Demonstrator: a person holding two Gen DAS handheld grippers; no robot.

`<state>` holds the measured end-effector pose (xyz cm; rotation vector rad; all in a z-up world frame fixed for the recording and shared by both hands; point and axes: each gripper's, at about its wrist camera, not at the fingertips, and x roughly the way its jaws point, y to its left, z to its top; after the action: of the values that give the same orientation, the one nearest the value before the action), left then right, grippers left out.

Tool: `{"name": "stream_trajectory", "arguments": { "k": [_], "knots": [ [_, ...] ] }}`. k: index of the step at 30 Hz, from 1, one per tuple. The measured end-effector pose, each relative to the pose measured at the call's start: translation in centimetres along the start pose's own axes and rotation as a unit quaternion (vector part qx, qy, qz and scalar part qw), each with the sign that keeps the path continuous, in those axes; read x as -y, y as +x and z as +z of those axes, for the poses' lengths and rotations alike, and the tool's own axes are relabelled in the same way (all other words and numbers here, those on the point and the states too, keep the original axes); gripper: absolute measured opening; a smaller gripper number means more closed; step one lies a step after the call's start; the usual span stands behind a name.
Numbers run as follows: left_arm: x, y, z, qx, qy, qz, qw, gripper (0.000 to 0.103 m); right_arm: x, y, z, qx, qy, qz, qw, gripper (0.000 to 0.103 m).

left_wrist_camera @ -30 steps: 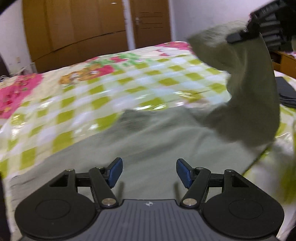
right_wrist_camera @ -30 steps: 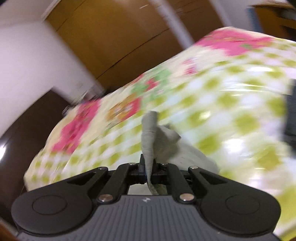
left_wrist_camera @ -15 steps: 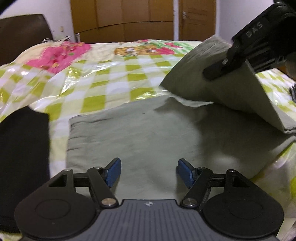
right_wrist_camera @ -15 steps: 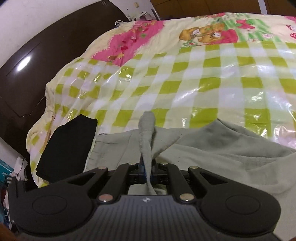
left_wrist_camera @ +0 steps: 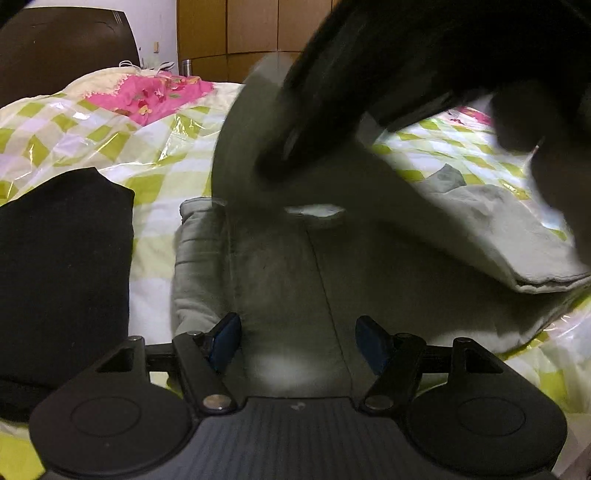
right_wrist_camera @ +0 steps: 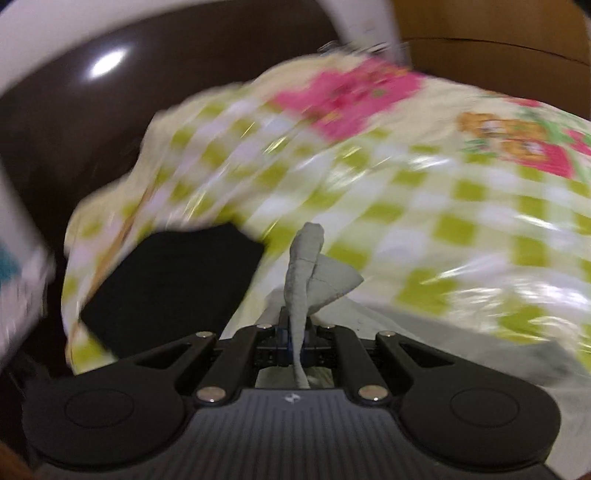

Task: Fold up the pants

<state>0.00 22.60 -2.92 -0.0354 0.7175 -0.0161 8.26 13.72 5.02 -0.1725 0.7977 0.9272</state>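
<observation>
Grey-green pants (left_wrist_camera: 288, 273) lie on the checked bedspread (left_wrist_camera: 74, 129), waistband at the left. My left gripper (left_wrist_camera: 297, 338) hovers open just above them, nothing between its blue pads (left_wrist_camera: 225, 334). In the left wrist view the right gripper (left_wrist_camera: 369, 85) looms dark and blurred overhead, carrying a lifted part of the pants (left_wrist_camera: 236, 147) leftward over the flat part. In the right wrist view my right gripper (right_wrist_camera: 295, 341) is shut on a bunched hem of the pants (right_wrist_camera: 304, 266), which sticks up between its jaws.
A folded black garment (left_wrist_camera: 62, 273) lies on the bed left of the pants; it also shows as a black garment (right_wrist_camera: 173, 280) in the right wrist view. A dark headboard (left_wrist_camera: 66, 48) and wooden wardrobe (left_wrist_camera: 251, 33) stand behind the bed.
The right gripper has swept the held pants end leftward and lower, over the flat part and close across the left camera. The left gripper slid toward the waistband.
</observation>
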Motion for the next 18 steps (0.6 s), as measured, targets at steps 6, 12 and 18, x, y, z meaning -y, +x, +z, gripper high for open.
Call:
{"name": "stream_trajectory", "arguments": {
  "k": [6, 12, 18],
  "knots": [
    [-0.6, -0.6, -0.5, 0.004, -0.011, -0.009, 0.9999, 0.08, -2.0, 3.1, -2.5, -0.058, -0.044, 0.02, 0.997, 0.012],
    [-0.7, -1.9, -0.7, 0.007, -0.018, -0.013, 0.9997, 0.08, -1.9, 2.3, -3.0, -0.063, -0.044, 0.062, 0.995, 0.014],
    [-1.6, -4.8, -0.8, 0.022, -0.034, -0.001, 0.9992, 0.08, -1.9, 0.5, -3.5, -0.064, -0.044, 0.089, 0.993, 0.016]
  ]
}}
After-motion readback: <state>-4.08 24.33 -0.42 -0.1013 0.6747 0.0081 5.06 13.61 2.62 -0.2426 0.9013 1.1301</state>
